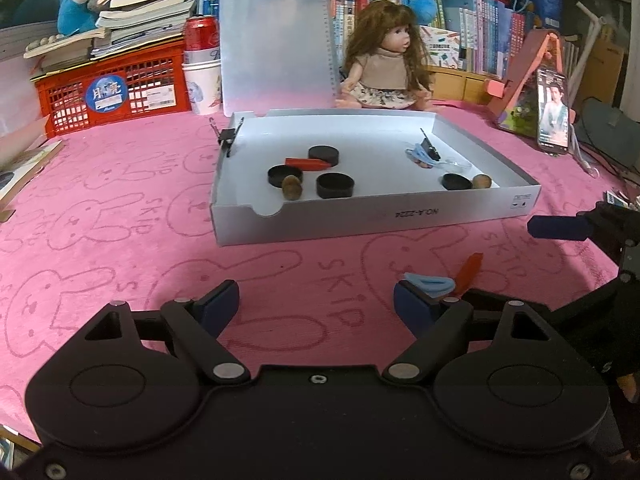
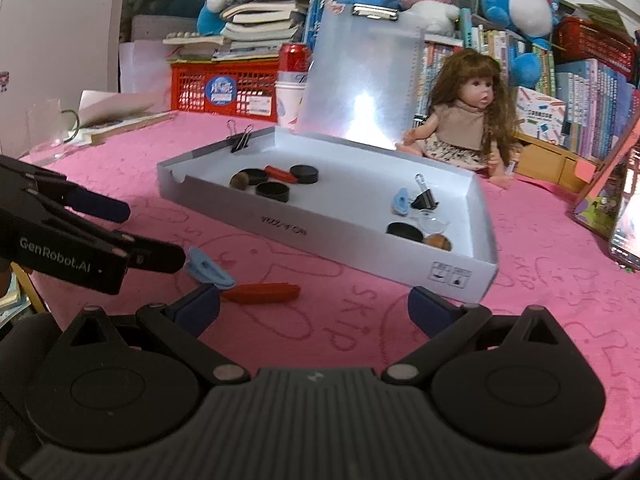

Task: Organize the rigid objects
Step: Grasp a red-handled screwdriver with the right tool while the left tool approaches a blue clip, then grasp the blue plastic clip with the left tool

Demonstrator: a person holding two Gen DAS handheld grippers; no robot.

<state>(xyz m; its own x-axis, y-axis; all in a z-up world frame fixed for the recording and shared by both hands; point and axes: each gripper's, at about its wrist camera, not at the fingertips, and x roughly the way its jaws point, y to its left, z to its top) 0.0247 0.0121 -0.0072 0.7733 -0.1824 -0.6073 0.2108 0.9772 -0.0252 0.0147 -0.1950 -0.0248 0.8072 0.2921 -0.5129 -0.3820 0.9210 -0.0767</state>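
A white shallow box (image 1: 360,216) (image 2: 320,236) lies on the pink cloth. It holds black round caps (image 1: 335,185), a red piece (image 1: 308,163), brown nuts (image 1: 292,187), a blue clip (image 1: 418,154) and a black binder clip (image 2: 425,200). On the cloth in front of it lie a blue clip (image 1: 429,283) (image 2: 208,270) and a red piece (image 1: 470,269) (image 2: 264,293). My left gripper (image 1: 316,306) is open and empty, with the blue clip beside its right fingertip. My right gripper (image 2: 314,306) is open and empty, with the red piece by its left fingertip.
A doll (image 1: 384,60) sits behind the box, beside an upright clipboard (image 1: 276,40). A red crate (image 1: 112,88), a can on cups (image 1: 202,64) and stacked books stand at the back left. A phone (image 1: 553,112) leans at the right. A glass (image 2: 48,132) stands far left.
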